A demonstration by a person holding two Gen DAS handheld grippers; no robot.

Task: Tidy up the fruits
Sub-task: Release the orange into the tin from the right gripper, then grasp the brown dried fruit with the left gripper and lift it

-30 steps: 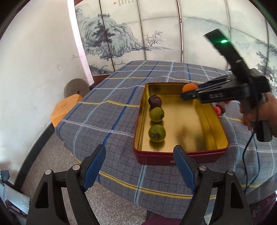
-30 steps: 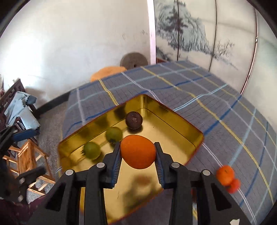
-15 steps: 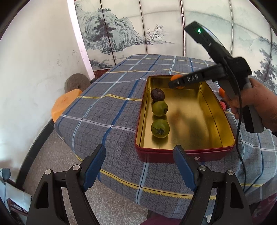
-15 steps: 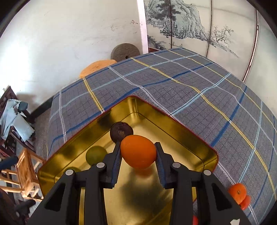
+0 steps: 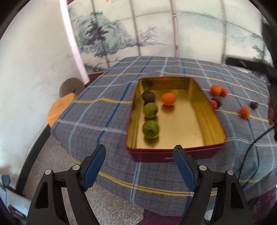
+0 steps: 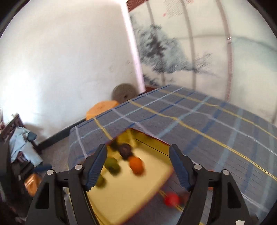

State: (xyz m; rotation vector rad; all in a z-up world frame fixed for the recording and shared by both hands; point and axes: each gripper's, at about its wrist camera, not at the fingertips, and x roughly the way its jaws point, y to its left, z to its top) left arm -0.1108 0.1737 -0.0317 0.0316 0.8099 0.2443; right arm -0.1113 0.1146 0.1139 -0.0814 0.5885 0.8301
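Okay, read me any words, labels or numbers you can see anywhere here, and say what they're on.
Nothing can be read for certain.
Red rectangular metal tin: pale lettering on its near wall, too blurred and partly hidden behind the left gripper.
Painted landscape screen: red marks near the top, probably an inscription, too small and blurred.

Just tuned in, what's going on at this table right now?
Fruit is being sorted into the gold tin. An orange fruit lies in it beside a dark fruit and two green fruits. The right gripper is open and empty above the tin; the left gripper is open too. Several small fruits wait on the checked cloth.
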